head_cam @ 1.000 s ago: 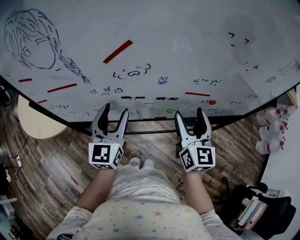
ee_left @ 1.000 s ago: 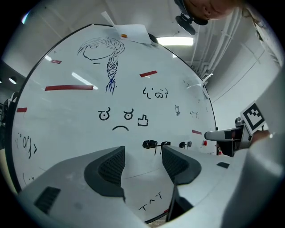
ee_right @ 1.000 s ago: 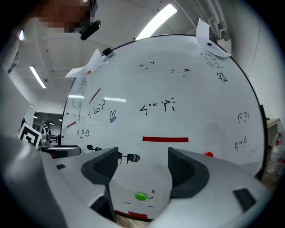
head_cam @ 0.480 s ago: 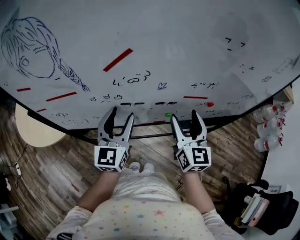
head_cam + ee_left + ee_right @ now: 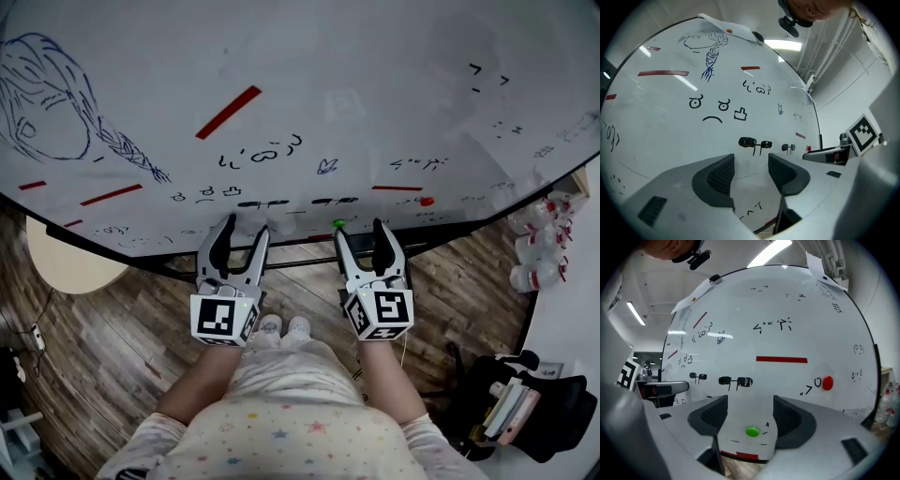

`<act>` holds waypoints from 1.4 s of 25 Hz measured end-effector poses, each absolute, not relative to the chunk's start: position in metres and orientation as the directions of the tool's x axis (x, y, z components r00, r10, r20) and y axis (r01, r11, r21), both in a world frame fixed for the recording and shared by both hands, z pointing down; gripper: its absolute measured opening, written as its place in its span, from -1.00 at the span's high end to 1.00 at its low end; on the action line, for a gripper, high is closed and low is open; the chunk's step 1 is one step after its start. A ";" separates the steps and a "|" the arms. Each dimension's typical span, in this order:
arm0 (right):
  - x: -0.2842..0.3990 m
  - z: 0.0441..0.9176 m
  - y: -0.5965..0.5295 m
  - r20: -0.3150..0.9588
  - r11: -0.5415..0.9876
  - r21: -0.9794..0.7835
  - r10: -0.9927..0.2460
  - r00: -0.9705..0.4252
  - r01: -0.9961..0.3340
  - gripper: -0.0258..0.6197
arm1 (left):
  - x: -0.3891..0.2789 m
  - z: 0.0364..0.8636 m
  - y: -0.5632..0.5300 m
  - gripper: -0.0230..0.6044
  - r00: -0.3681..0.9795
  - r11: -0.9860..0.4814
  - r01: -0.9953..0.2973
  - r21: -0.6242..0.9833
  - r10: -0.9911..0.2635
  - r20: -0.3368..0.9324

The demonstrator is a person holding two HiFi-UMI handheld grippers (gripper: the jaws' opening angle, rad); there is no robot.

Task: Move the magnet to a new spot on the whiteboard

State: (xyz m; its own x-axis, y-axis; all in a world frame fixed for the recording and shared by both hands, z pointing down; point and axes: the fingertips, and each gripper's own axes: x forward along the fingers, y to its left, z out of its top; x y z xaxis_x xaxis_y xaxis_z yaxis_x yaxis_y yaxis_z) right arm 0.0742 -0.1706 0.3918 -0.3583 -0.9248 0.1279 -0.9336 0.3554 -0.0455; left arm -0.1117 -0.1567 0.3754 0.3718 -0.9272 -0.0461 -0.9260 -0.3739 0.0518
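A small round green magnet (image 5: 752,431) (image 5: 337,224) sticks low on the whiteboard (image 5: 375,94), near its bottom edge. My right gripper (image 5: 360,234) (image 5: 749,416) is open and faces the board, with the green magnet showing in the gap between its jaws, not touched. A red round magnet (image 5: 827,383) (image 5: 427,201) sits on the board to the right and higher. My left gripper (image 5: 238,230) (image 5: 751,176) is open and empty, pointed at the board to the left of the right one.
The board carries red strip magnets (image 5: 228,112), blue and black marker drawings (image 5: 56,103) and scribbles. Below it lie a wooden floor (image 5: 112,319), a round pale table (image 5: 70,258) at left, white bottles (image 5: 539,253) and a dark bag (image 5: 525,412) at right.
Both grippers have moved up closer to the board's lower edge. The right gripper shifted left, so the green magnet now lines up between its jaws.
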 end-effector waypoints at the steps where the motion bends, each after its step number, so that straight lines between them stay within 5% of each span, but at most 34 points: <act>1: 0.074 0.395 -0.171 0.133 0.355 -0.049 -0.924 -0.358 -0.934 0.04 | -0.112 0.377 -0.156 0.26 0.373 -0.375 -0.926 0.050 -0.927 -0.047; 35: 0.066 0.476 -0.193 0.222 0.322 -0.051 -0.919 -0.325 -0.945 0.49 | -0.134 0.418 -0.149 0.26 0.301 -0.299 -0.953 0.055 -0.953 0.035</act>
State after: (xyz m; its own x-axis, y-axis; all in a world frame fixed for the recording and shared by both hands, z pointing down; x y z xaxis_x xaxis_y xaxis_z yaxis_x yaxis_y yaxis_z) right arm 0.0662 -0.1933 0.4756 -0.3253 -0.9193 0.2217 -0.9453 0.3223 -0.0507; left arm -0.1336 -0.1493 0.4182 0.3007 -0.9531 0.0345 -0.9528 -0.2986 0.0552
